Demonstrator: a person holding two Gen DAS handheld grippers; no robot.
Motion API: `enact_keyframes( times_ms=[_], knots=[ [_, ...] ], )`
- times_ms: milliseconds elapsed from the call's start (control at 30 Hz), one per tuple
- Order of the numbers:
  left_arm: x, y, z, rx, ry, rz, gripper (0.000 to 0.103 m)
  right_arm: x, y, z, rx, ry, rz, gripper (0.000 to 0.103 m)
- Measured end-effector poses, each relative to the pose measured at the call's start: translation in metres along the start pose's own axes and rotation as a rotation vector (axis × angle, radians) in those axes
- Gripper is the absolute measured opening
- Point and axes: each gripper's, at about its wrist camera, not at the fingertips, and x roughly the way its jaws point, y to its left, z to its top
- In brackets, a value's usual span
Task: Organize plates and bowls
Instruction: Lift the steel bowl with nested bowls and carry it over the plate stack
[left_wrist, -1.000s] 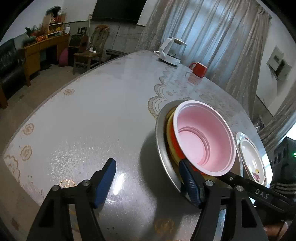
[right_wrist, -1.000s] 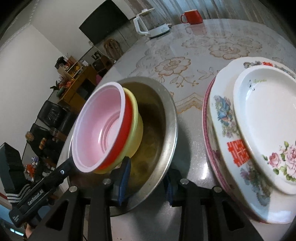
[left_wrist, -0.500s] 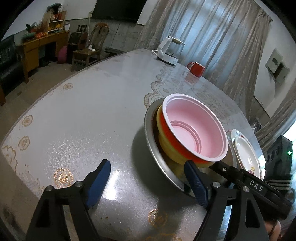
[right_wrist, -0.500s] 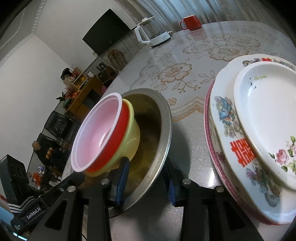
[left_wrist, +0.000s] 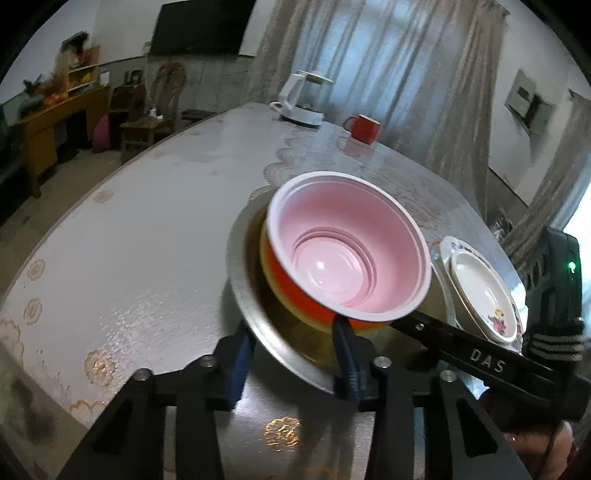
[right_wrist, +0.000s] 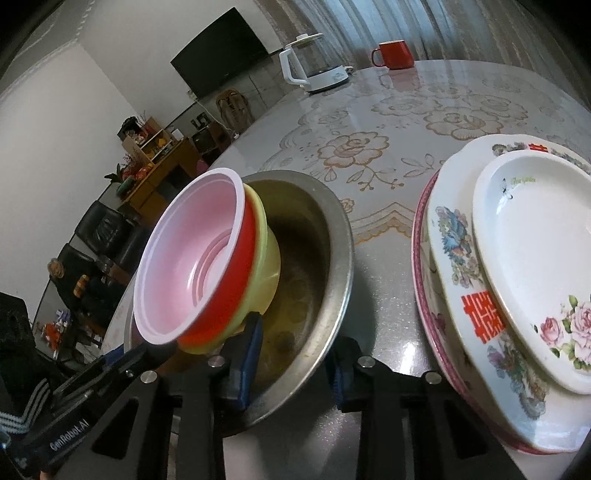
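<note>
Both grippers are working the near rim of the wide steel basin (left_wrist: 243, 295) on the round glass-topped table (left_wrist: 147, 251). Left gripper (left_wrist: 291, 354) jaws have just been closing and are straddling that rim, one blue pad outside, one inside; can't tell if the pads are pressing. Right gripper (right_wrist: 295, 350) is pinching the same rim between its pads. The nested pink, red and yellow plastic bowls (right_wrist: 207, 269) are sitting tilted inside the basin. The floral ceramic plate stack (right_wrist: 461, 258) is lying just beside it.
</note>
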Motion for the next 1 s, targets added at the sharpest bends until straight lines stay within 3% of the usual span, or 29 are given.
enact_keyframes(
  times_ms=[533,1000],
  knots=[
    [0.003,0.005,-0.002,-0.051,-0.015,-0.044,0.04,0.002,-0.003,0.003,0.014,0.021,0.003,0.029],
    [0.0,-0.009,-0.004,0.005,-0.038,-0.002,0.04,-0.009,0.0,0.005,-0.015,-0.004,-0.022,0.028]
  ],
)
